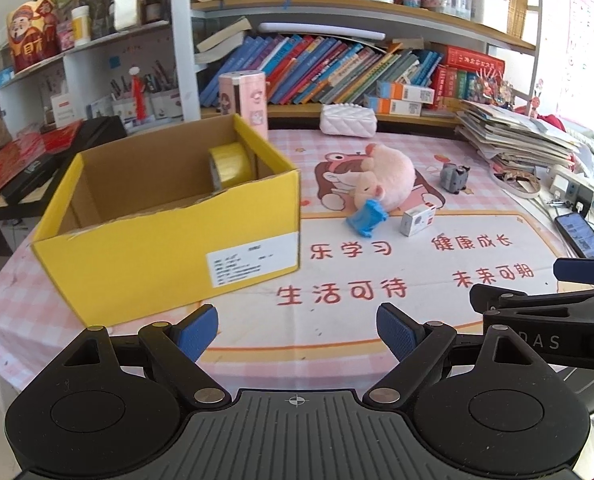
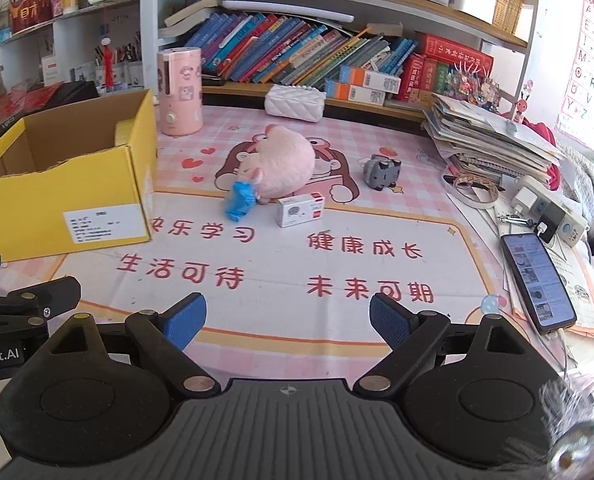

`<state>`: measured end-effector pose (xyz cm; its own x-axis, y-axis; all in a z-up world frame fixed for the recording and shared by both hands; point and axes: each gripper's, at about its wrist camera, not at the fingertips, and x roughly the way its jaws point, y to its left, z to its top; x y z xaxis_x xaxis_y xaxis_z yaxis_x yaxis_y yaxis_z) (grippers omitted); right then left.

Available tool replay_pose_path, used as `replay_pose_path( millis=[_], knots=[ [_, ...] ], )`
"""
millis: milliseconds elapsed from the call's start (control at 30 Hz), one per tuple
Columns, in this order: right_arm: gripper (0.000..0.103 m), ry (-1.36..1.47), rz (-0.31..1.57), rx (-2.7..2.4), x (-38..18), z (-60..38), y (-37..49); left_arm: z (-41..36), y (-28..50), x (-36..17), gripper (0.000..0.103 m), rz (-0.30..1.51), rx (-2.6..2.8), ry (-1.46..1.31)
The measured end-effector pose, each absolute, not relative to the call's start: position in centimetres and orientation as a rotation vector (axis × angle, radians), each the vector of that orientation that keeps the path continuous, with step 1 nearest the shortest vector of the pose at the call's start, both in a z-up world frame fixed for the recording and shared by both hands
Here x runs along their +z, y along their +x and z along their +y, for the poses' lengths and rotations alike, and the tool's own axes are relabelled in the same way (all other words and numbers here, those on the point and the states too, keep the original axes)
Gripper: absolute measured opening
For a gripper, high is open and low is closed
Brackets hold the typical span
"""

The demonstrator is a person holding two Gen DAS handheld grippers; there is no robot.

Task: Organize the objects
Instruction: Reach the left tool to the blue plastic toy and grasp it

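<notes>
An open yellow cardboard box (image 1: 169, 236) stands on the pink table mat at the left, with a yellow tape roll (image 1: 231, 166) inside; the box also shows in the right wrist view (image 2: 65, 196). A pink plush pig (image 1: 385, 178) (image 2: 283, 166), a blue crumpled packet (image 1: 367, 218) (image 2: 239, 200), a small white carton (image 1: 417, 220) (image 2: 301, 210) and a grey toy (image 1: 453, 176) (image 2: 381, 170) lie mid-table. My left gripper (image 1: 297, 332) is open and empty near the front edge. My right gripper (image 2: 287, 322) is open and empty, beside it on the right.
A pink cylinder container (image 2: 179, 92) and a white quilted pouch (image 2: 295, 102) stand at the back. A stack of papers (image 2: 493, 136), a power strip (image 2: 549, 208) and a phone (image 2: 537, 282) lie on the right. Bookshelves line the back.
</notes>
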<state>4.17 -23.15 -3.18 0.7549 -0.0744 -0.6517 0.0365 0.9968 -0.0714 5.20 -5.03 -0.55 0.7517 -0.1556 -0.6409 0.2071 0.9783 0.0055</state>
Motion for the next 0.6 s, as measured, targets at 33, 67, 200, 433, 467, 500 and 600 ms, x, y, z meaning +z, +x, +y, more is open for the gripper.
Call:
replay_pose_path(
  millis=[33,67,200,433,467,500,600],
  knots=[
    [0.089,-0.055,0.714,-0.061,-3.2,-23.4,4.4,-5.3,5.4,-0.6,0.089,0.693,-0.201,0.079],
    [0.089,-0.055,0.716,-0.062,-3.2,-23.6,4.6,-5.5,5.6,-0.6,0.089,0.694,-0.203,0.080],
    [0.089,-0.053,0.723,-0.066,-3.3,-24.4,5.4,-6.3,6.3,-0.7,0.089,0.699,-0.207,0.081],
    [0.089,-0.065,0.730,-0.063,-3.4,-25.4,6.8,-7.6,7.5,-0.9,0.089,0.705,-0.219,0.074],
    [0.089,-0.068,0.731,-0.062,-3.4,-25.6,7.0,-7.8,7.7,-0.9,0.089,0.703,-0.222,0.072],
    [0.089,-0.070,0.732,-0.062,-3.4,-25.8,7.1,-7.9,7.8,-0.9,0.089,0.701,-0.224,0.071],
    [0.089,-0.073,0.730,-0.060,-3.3,-26.3,7.8,-8.5,8.4,-0.7,0.088,0.692,-0.227,0.067]
  ],
)
